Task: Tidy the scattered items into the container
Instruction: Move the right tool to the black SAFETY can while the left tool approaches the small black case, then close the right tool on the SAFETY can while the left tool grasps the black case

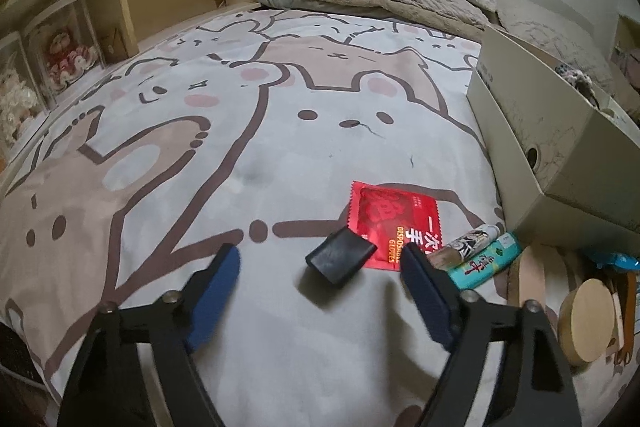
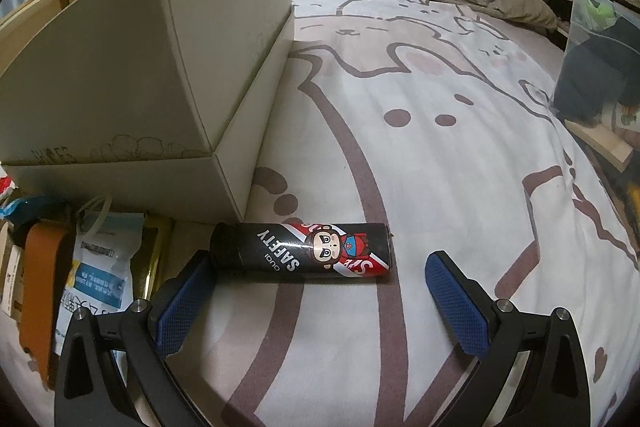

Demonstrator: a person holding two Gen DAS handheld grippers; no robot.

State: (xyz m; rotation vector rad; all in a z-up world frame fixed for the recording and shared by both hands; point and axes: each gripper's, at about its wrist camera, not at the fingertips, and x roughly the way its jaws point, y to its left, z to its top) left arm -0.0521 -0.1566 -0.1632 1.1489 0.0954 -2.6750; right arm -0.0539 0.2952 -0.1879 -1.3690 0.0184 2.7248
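The box (image 1: pixel 560 147) that serves as the container stands open on the bed (image 1: pixel 200 155), and little of its inside shows; something dark and fuzzy lies at its far end, so at least 1 thing may already be in, though I cannot tell what. Most of the job looks left. A small black case (image 1: pixel 340 258) lies tilted on the bedcover between the fingers of the left tool (image 1: pixel 320 259), which stands part open with neither pad touching it. Its far end lies over a red glove packet (image 1: pixel 388 223); 2 lighters (image 1: pixel 476 251) lie beside that, near the box's corner. The right tool (image 2: pixel 316 275) stands wide and empty, its left finger at the cap end of a black lighter (image 2: pixel 304 253). More clutter, a white pouch (image 2: pixel 100 275) among it, waits beside the box.
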